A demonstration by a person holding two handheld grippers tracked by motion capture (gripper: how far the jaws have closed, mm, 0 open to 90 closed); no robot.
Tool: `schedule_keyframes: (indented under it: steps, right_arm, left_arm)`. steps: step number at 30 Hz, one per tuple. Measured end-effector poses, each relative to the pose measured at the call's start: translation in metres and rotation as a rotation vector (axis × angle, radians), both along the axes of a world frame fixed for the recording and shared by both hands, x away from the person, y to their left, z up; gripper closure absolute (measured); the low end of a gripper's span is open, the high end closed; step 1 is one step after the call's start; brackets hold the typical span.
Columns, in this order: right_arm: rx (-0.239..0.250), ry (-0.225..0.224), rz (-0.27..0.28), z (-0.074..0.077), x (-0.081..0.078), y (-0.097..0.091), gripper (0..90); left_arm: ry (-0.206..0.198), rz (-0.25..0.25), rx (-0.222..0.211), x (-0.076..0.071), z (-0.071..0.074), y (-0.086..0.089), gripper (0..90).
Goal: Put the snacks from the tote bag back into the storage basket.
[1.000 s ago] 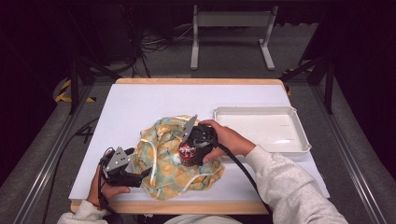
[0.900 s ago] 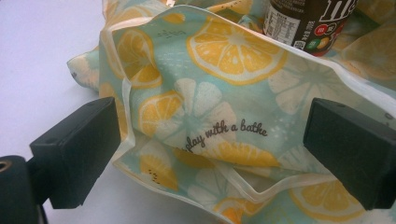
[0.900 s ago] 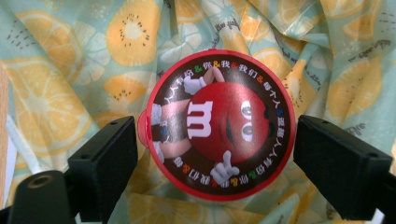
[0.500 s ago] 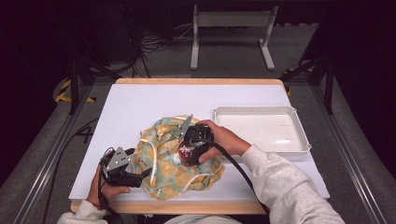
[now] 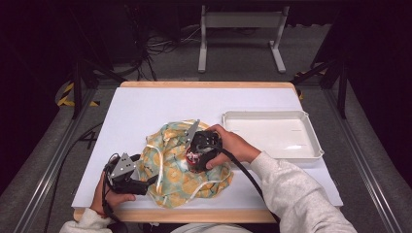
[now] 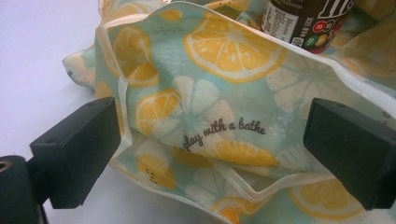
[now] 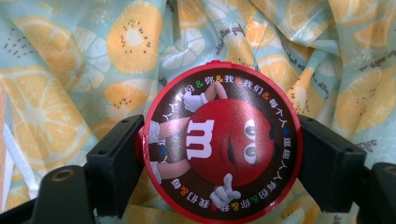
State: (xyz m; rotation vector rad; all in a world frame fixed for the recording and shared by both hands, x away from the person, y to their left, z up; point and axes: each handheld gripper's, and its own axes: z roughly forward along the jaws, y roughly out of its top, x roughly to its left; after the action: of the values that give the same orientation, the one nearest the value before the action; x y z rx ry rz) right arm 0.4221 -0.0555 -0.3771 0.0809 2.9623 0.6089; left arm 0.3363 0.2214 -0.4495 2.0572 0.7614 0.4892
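R gripper [image 7: 219, 154] just closed, now clamped on candy jar [image 7: 223, 142] in lemon-print bag [image 5: 182, 165], table centre. L gripper [image 6: 224, 149] released, jaws astride bag edge. Jar not yet lifted; white tray [image 5: 311, 148] at right bare.

High view overlooks table [image 5: 145, 107]; both claw cameras close on lemon-print bag [image 6: 210, 93].

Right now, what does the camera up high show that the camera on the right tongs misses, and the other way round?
The high view alone shows the white tray, the table and the left tongs at the bag's edge. The right gripper view alone shows the candy tub lid's red cartoon face, clamped between the right tongs. Both show the lemon-print bag.
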Motion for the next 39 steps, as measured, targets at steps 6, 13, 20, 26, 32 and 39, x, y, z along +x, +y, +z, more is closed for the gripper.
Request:
schedule_keyframes:
  steps: [6, 13, 20, 26, 32, 39]
  right_arm:
    - [-0.007, -0.009, 0.01, 0.001, -0.001, 0.0, 23.1]
    - [-0.024, -0.02, 0.021, 0.003, -0.002, 0.001, 23.1]
    - [-0.042, -0.027, 0.028, 0.003, -0.003, 0.003, 23.1]
    - [-0.05, -0.038, 0.045, 0.008, -0.005, 0.004, 23.1]
    - [-0.047, -0.045, 0.049, 0.012, -0.007, 0.002, 23.1]
    - [-0.041, -0.056, 0.059, 0.018, -0.009, 0.001, 23.2]
  left_arm:
    - [0.001, 0.001, -0.001, 0.0, 0.0, 0.0, 4.7]
    - [0.001, 0.001, -0.001, 0.0, 0.0, 0.0, 4.7]
    - [0.008, 0.007, 0.001, 0.0, -0.001, 0.0, 4.7]
    - [0.008, 0.007, -0.001, 0.0, -0.001, 0.0, 4.8]
    - [0.007, 0.006, 0.002, 0.0, -0.001, 0.0, 4.8]
    - [0.009, 0.005, 0.002, 0.0, -0.001, 0.0, 4.8]
